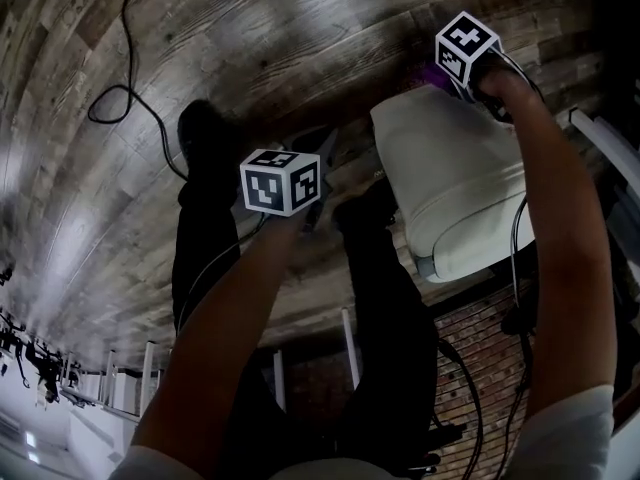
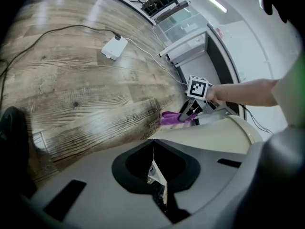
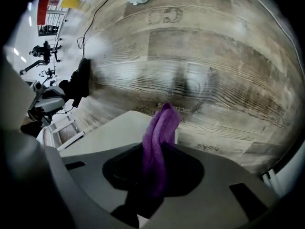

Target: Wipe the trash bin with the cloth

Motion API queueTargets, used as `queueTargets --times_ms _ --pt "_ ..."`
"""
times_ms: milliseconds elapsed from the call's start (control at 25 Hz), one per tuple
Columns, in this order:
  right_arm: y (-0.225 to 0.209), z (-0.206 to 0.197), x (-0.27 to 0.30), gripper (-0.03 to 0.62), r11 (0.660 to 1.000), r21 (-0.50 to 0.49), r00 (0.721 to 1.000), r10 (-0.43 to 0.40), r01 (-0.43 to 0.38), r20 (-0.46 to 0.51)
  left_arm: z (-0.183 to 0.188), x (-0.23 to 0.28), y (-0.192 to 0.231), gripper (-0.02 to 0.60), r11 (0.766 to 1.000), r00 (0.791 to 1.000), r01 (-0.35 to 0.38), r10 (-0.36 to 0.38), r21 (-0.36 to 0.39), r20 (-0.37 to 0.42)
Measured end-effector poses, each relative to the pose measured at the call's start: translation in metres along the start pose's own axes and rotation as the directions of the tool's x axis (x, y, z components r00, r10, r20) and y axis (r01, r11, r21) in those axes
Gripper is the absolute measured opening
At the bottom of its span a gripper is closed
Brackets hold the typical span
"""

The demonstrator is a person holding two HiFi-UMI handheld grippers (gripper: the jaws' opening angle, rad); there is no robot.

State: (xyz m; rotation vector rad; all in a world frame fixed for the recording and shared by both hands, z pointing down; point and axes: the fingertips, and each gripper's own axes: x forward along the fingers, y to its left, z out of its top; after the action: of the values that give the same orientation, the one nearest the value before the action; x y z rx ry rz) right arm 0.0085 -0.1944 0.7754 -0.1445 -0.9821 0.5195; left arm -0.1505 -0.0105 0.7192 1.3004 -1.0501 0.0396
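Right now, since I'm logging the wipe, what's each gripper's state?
Left gripper: closed, empty.
Right gripper: closed on the purple cloth.

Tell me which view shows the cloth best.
The right gripper view: the cloth is large, held in the right claw. The left gripper view shows it small; the head view, only a purple sliver.

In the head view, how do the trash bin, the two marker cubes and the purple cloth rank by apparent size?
1. trash bin
2. left tool's cube, only slightly larger than the next, probably because it is nearer the camera
3. right tool's cube
4. cloth, only a sliver visible
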Motion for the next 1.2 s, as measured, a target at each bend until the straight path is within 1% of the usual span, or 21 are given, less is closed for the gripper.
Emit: queueTargets --times_ms 200,480,680,840,1200 --pt "-0.033 -0.022 0.018 0.106 0.999 0.001 0.997 -0.041 0.041 -0.064 -0.008 0.018 0.0 0.003 1.0 1.0 0.007 -0.006 0.023 -0.019" --pt "-0.064 -0.031 0.044 0.106 0.997 0.011 0.988 -0.074 0.076 -0.134 -0.014 0.032 0.006 0.003 0.999 0.999 0.012 -0.011 0.043 -0.031" --pt "-0.061 -0.035 0.067 0.106 0.996 -0.013 0.979 -0.087 0.085 -0.187 -0.023 0.035 0.011 0.003 0.999 0.999 0.016 -0.013 0.048 -0.049" --pt "-0.059 -0.029 0.068 0.106 0.996 -0.019 0.978 -0.09 0.088 -0.186 -0.023 0.035 0.01 0.004 0.999 0.999 0.021 -0.018 0.049 -0.051" --pt "-0.038 -0.01 0.069 0.106 0.999 0.001 0.985 -0.045 0.046 -0.167 -0.023 0.032 0.006 0.003 0.998 0.998 0.036 -0.033 0.046 -0.05"
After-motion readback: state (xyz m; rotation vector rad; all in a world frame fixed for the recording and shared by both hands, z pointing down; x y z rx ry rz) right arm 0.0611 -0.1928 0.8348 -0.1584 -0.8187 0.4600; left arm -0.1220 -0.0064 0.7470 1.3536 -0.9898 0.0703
